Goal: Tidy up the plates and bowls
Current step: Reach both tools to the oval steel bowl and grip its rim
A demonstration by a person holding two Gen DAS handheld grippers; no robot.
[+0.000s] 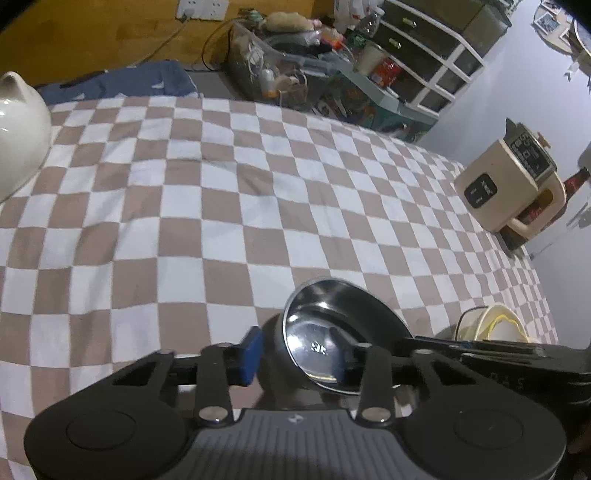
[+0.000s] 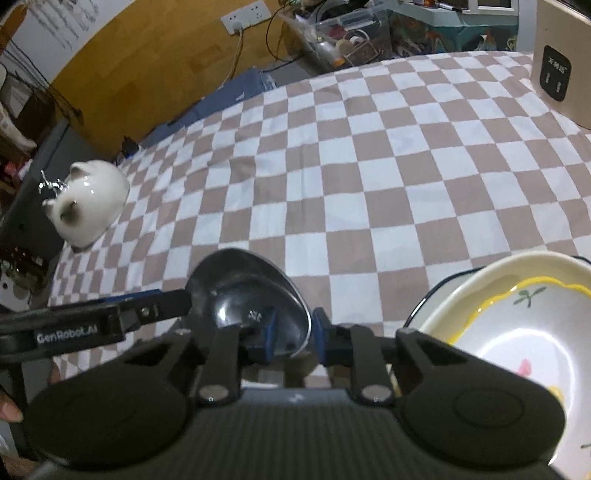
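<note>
Brown-and-white checkered cloth (image 1: 221, 192) over a wide surface, soft and lightly wrinkled, mostly bare across its middle. Far edge against a wooden wall with a white socket strip (image 2: 245, 16); beyond it a clear plastic bin (image 1: 273, 70) of clutter and a white-framed drawer unit (image 1: 436, 51). Right edge dropping to pale floor, where a beige appliance (image 1: 513, 184) with a dark button panel stands. Left edge near a glossy white ceramic cat figure (image 2: 88, 201), rounded, sitting on the cloth well apart from the rest.

Round stainless steel bowl (image 1: 332, 332), shiny and mirror-like inside, tilted up at the near edge of the cloth, gripped from two sides. Left gripper (image 1: 299, 354) with blue-padded fingers (image 1: 251, 354) drawn narrow across the bowl's wall, one outside, one inside. Right gripper (image 2: 293, 336) likewise narrow, blue pads clamping the rim of the same bowl (image 2: 243, 291), with the left gripper's dark arm reaching in from the left side.

Just right of the steel bowl, a cream ceramic bowl (image 2: 517, 317) with a wavy yellow line and small painted flowers, nested in a white dish with a dark rim (image 2: 443, 280); close enough to crowd the right side.
</note>
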